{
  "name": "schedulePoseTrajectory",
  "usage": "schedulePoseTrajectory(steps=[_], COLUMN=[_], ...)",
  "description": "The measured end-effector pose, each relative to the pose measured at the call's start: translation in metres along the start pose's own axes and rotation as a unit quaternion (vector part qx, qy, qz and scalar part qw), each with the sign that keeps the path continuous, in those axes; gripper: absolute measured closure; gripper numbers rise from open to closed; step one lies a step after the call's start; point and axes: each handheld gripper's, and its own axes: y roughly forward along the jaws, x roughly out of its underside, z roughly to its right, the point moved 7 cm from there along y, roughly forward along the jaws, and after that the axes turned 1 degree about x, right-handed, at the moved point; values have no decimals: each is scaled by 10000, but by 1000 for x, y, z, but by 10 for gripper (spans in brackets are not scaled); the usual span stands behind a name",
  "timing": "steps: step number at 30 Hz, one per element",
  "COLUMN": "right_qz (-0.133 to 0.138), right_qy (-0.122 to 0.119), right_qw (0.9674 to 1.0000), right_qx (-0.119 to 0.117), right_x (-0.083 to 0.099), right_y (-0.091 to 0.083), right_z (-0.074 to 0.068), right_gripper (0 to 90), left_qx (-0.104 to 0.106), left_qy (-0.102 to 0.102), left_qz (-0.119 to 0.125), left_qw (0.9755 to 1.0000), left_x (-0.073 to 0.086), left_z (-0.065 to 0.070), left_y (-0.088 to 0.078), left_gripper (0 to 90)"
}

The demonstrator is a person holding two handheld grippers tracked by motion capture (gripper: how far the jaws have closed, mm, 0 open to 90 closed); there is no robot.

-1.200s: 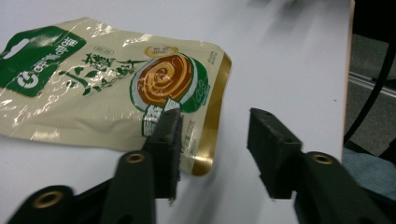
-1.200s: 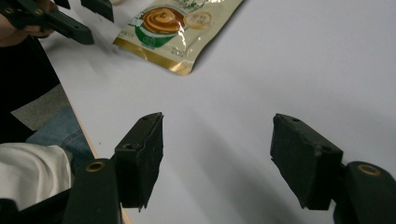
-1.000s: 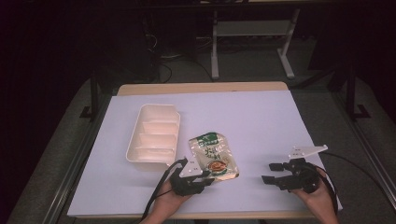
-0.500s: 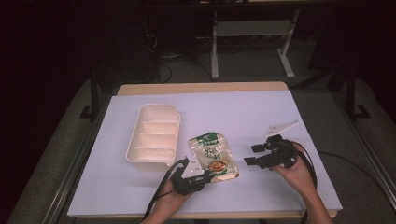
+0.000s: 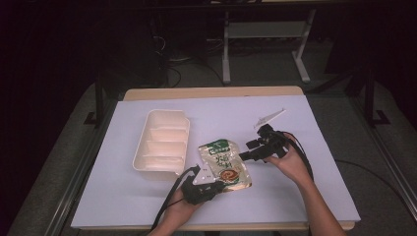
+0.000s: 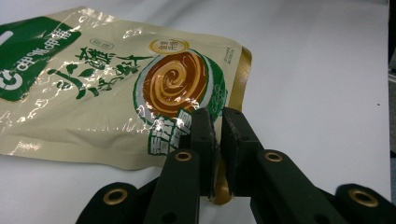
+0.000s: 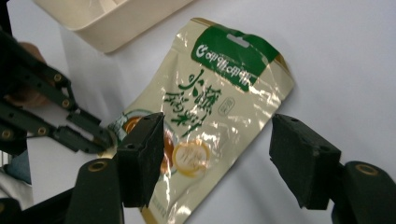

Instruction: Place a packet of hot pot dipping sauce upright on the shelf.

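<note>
The pouch (image 5: 224,164) lies flat on the white-covered desk (image 5: 314,187), just right of the cream compartment tray (image 5: 163,143). Its green header band carries white lettering beside a round "C"-like logo, with green Chinese characters below and a brown swirl in a green-ringed circle near the bottom; I cannot read the characters. The left tongs (image 6: 218,140) have just been closing and are now clenched on the pouch's bottom gold-edged corner, the foil pinched between the pads. The right tongs (image 7: 219,156) hang released, jaws wide, over the pouch's right side without touching it. A second ago that right hand (image 5: 290,160) sat far out near the desk's right edge; it has since come in to the pouch. The left hand has kept its place.
</note>
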Motion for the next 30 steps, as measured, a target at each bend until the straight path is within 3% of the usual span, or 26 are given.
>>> schedulePoseTrajectory(steps=[8,12,20,30], right_qz=[-174,-424,-644,-816], right_qy=[115,307,617,632], right_qw=[9998,9986,9959,9943], right_qx=[-50,-80,-142,-283], right_x=[-21,-17,-8,-3], right_y=[28,40,46,55], right_z=[17,25,35,36], right_gripper=[388,425,500,536], left_qx=[24,35,26,19], left_qy=[-48,-51,-52,-59], left_qz=[-31,-16,-18,-21], left_qw=[10000,10000,10000,10000], left_x=[1,1,2,2], left_z=[-2,-2,-2,-1], left_y=[1,1,2,3], left_gripper=[859,862,865,865])
